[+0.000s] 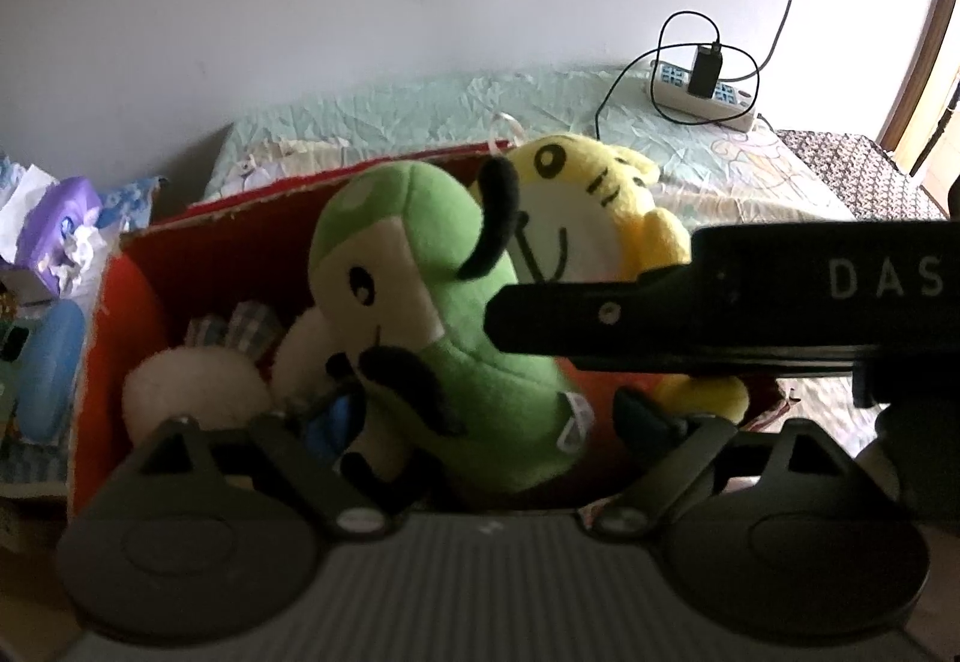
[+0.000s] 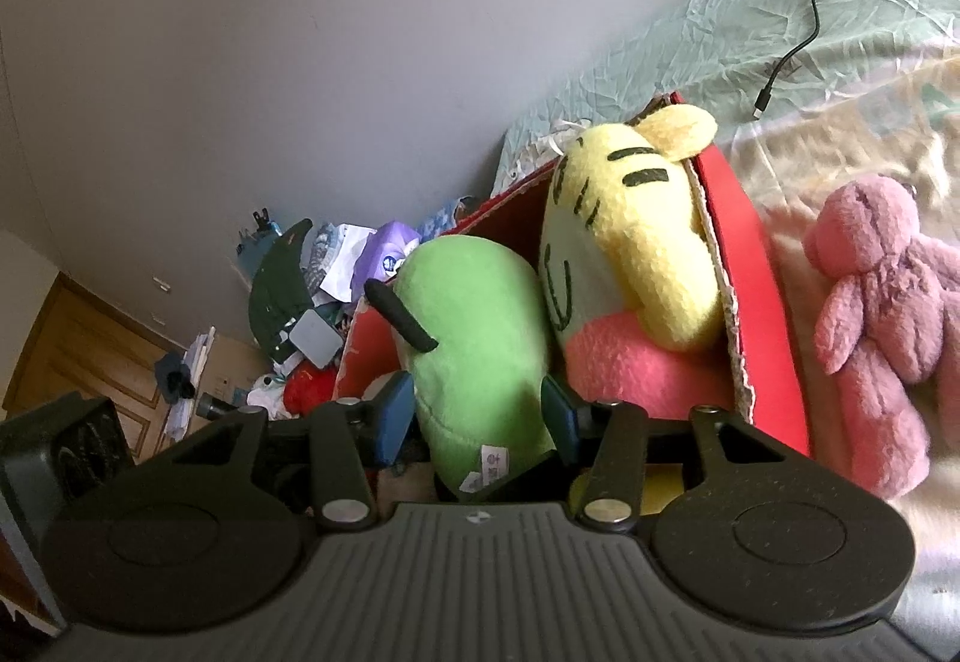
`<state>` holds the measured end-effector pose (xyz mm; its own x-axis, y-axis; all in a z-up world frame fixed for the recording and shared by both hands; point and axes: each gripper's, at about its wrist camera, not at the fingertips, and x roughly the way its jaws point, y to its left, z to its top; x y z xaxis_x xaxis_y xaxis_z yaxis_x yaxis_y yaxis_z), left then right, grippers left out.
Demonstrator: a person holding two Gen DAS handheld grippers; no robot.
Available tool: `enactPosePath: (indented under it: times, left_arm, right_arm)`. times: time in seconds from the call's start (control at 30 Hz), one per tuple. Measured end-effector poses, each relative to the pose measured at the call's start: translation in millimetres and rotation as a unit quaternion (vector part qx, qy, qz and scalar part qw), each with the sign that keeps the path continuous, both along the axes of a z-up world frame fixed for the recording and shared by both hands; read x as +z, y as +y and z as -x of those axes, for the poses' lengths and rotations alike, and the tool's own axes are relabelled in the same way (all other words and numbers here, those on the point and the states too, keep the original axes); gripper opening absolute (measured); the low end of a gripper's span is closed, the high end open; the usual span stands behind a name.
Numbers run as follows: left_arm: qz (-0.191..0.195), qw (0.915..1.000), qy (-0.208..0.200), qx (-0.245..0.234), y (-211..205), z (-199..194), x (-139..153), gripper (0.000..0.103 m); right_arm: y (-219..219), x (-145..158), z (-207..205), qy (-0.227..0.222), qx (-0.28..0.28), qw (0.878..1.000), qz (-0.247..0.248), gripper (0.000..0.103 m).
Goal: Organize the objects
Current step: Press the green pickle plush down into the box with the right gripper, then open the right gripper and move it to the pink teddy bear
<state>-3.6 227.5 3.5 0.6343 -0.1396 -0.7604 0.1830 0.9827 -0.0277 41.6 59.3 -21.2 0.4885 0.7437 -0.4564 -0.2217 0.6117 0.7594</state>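
Now R gripper (image 2: 480, 410) fingers (image 2: 396, 404) round green plush (image 2: 474, 338), inside red box (image 2: 756, 302) edge.

Bed (image 1: 420, 104) covered in a crinkled pale green sheet, running back to the wall. Upon it, a red cardboard box (image 2: 756, 266) near the front edge; just beside the box, a pink plush toy (image 2: 882, 314) lay flat on the cover. Farther back by the wall, a white power strip (image 1: 699, 95) with a black charger plugged in, its black cable (image 2: 804, 32) trailed loose across the sheet.
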Motion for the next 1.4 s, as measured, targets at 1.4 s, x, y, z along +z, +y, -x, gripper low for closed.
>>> enactPosePath:
  times: [1.4]
  left_arm:
    - [0.015, 0.9954, -0.08, -0.05, -74.8, 80.3, 47.8, 0.087]
  right_arm:
    - [-124.7, -9.3, 70.5, -0.032, -0.1, 0.994, -0.018, 0.05]
